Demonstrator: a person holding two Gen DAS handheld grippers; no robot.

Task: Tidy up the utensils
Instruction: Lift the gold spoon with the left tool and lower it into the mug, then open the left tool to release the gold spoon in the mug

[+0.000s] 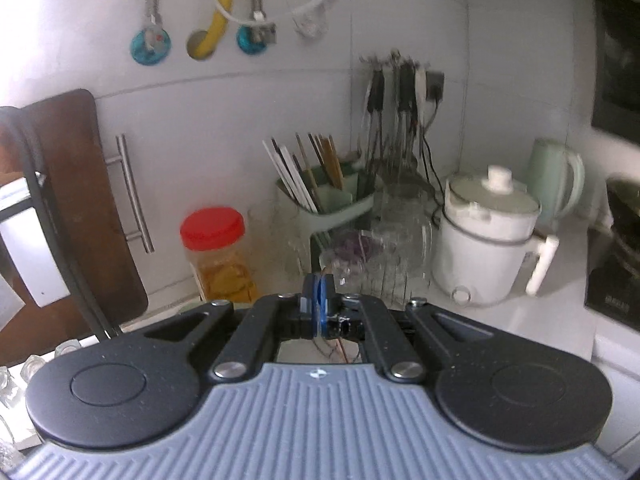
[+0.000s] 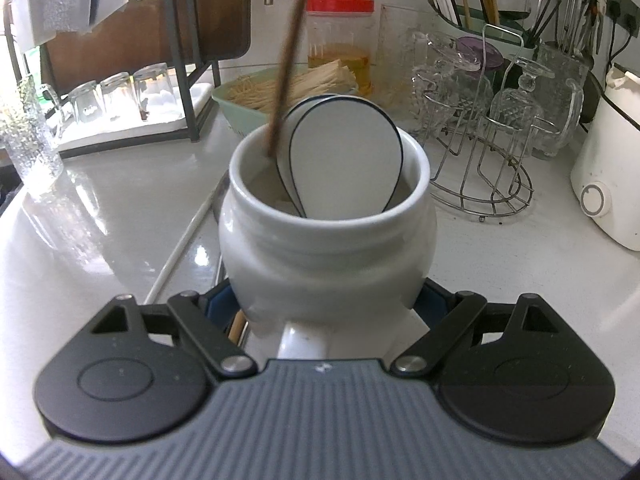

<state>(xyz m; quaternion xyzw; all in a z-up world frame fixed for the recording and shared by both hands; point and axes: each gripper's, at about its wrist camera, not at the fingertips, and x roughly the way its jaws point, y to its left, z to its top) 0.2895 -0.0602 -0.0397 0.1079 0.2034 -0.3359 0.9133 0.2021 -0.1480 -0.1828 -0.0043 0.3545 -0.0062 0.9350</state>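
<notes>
White kitchen counter (image 2: 100,216) in a tiled corner, pipes and hoses on the wall above. Going left to right: a black rack (image 2: 176,56) w/ upturned glasses (image 2: 120,94) on a tray, a brown board (image 1: 76,184) leaning behind it. Next, a green basket (image 2: 240,100) of pale sticks, then a red-lid jar (image 2: 340,40) w/ amber liquid. Centre front: a white crock (image 2: 324,232), standing upright on the counter. Inside it, two white spoons (image 2: 344,160) w/ dark rims, bowls up, leaning on the back rim, and one brown chopstick (image 2: 290,60) tilted up to the left. A white chopstick (image 2: 184,236) lies flat on the counter just left of the crock.

Right gripper (image 2: 326,304) clamps the crock low down, fingers spread wide on both sides of its base. Left gripper (image 1: 319,300) is up in the air, pads pressed together, nothing between them; view there is blurred.

Further right: a wire stand (image 2: 484,160) w/ upturned glassware, a green caddy (image 1: 324,204) of chopsticks behind, utensils (image 1: 392,120) hanging on the wall, a white cooker (image 1: 488,240), and a pale green kettle (image 1: 556,176) in the corner.
</notes>
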